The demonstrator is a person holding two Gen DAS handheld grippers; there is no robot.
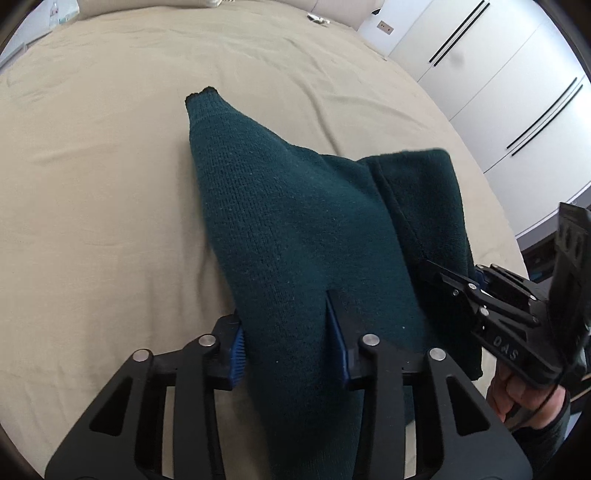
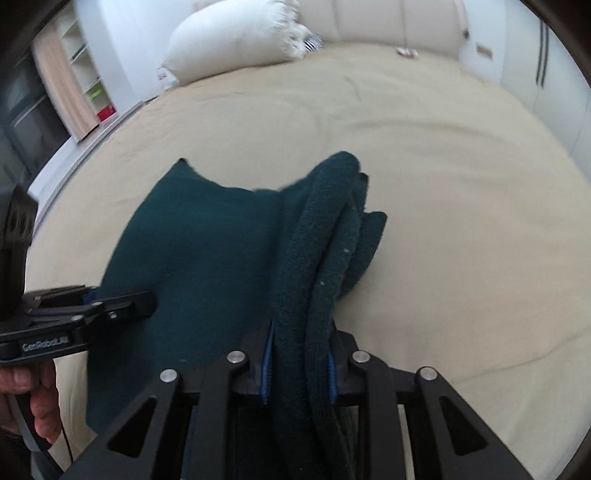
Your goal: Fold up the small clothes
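A dark green knit garment (image 1: 295,229) hangs lifted above the beige bed, with one sleeve or corner pointing away. My left gripper (image 1: 288,339) is shut on its near edge, the cloth bunched between the blue pads. My right gripper (image 2: 301,365) is shut on a thick folded bunch of the same garment (image 2: 207,258). In the left wrist view the right gripper (image 1: 476,284) holds the cloth at the right side. In the right wrist view the left gripper (image 2: 122,302) grips the cloth's left edge.
The beige bed sheet (image 1: 110,166) spreads all around under the garment. A white pillow (image 2: 236,40) and a padded headboard (image 2: 388,22) lie at the far end. White wardrobe doors (image 1: 498,74) stand to the right, shelves (image 2: 85,74) to the left.
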